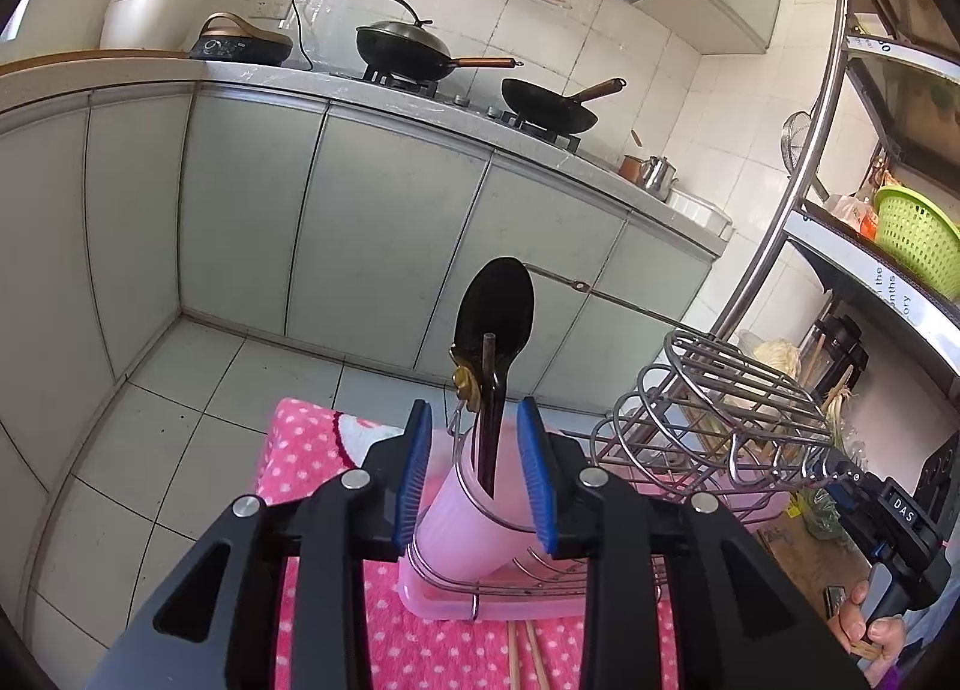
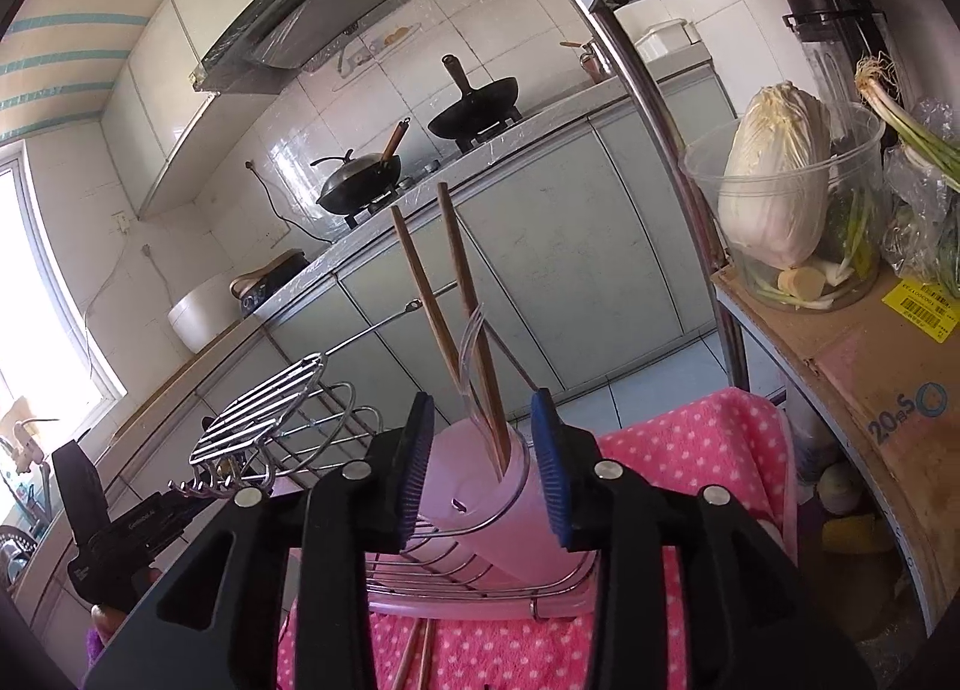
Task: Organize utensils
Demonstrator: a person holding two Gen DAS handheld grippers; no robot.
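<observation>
Both grippers stood with jaws open, holding nothing: the left gripper (image 1: 474,474) framed a pink cup (image 1: 474,516) holding a black spoon (image 1: 495,324); the right gripper (image 2: 483,468) framed a second cup (image 2: 498,504) holding chopsticks (image 2: 456,324) and a clear fork (image 2: 474,366). Each cup sat in a wire rack (image 1: 708,414) on a pink dotted towel (image 1: 300,450).

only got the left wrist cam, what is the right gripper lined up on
Observer: The right gripper is open, with a pale pink plastic cup between its blue pads.
Operator: anything in that cup
Observer: Two brown wooden chopsticks and a clear plastic fork stand in it.
Operator: whats off to its right
Observer: A cardboard box with a yellow barcode label, carrying a clear tub that holds a pale cabbage.
</observation>
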